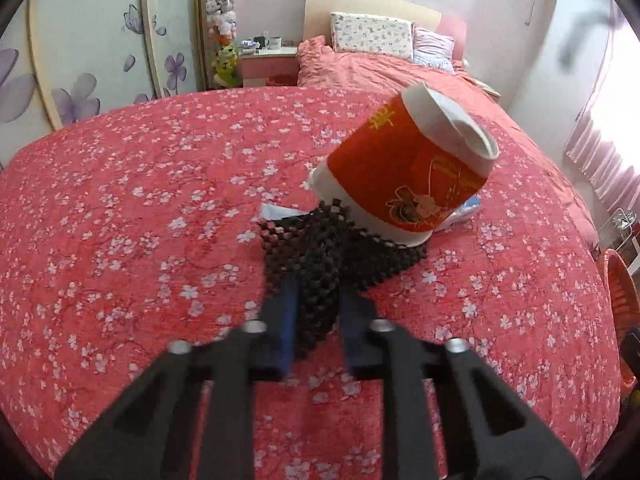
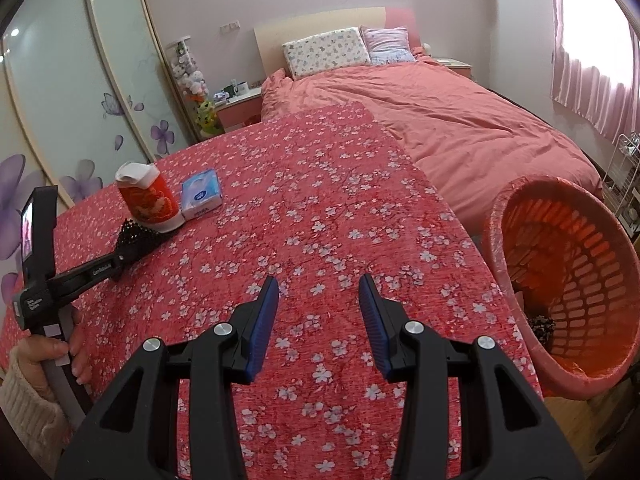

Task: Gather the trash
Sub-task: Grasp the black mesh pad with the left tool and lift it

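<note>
A piece of black lace mesh (image 1: 332,248) lies on the red flowered tablecloth (image 1: 140,200), and my left gripper (image 1: 318,284) is shut on its near end. A red and white paper cup (image 1: 412,168) with a squashed rim leans on the mesh's far end. The right wrist view shows the same cup (image 2: 150,200), the mesh (image 2: 136,236) and the left gripper (image 2: 120,258) at the far left, held by a hand. My right gripper (image 2: 318,284) is open over bare cloth with nothing between its fingers.
A blue and white tissue pack (image 2: 201,194) lies right behind the cup. A red slatted basket (image 2: 568,280) with a liner and some dark scraps inside stands off the table's right edge. A bed (image 2: 440,112) lies beyond the table, and a wardrobe (image 2: 80,92) stands to the left.
</note>
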Motion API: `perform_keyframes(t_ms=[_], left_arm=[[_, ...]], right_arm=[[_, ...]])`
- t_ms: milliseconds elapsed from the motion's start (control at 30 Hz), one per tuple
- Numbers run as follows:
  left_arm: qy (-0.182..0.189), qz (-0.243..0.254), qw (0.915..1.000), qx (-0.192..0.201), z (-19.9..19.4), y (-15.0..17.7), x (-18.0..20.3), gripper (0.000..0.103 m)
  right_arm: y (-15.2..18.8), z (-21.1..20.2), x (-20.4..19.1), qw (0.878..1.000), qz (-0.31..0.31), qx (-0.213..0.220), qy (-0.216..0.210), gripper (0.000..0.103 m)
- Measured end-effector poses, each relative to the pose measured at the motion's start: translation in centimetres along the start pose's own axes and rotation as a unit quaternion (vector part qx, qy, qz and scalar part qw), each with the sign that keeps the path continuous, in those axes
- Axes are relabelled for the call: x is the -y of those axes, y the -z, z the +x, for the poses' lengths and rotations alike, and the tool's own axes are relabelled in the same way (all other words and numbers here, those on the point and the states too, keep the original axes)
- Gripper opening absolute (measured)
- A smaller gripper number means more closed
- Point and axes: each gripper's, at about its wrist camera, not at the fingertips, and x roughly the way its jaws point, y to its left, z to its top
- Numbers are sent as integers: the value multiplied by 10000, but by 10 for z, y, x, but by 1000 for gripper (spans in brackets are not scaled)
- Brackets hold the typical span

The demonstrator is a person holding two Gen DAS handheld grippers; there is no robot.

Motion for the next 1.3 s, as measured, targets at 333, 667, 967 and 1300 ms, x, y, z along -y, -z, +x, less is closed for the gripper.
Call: perform_keyframes(t_ms=[333,667,967,1300], left_arm=[[-34,-114,9993,341,-42,10,-43,9],[-204,-430,9979,442,-55,6,-91,9],[-766,-757,9940,209,-34,13,-124,9],[-498,-1043,9932,129,-26,15,-143,12]], right_arm=[[-1,5,-25,9997,-160,-49,-155,43],[0,9,-52,9986,-415,-100,-314,43],[-10,8,-67,9976,-449,-52,-524,43],[-61,36,-142,9930,-456,120,-1083,43]])
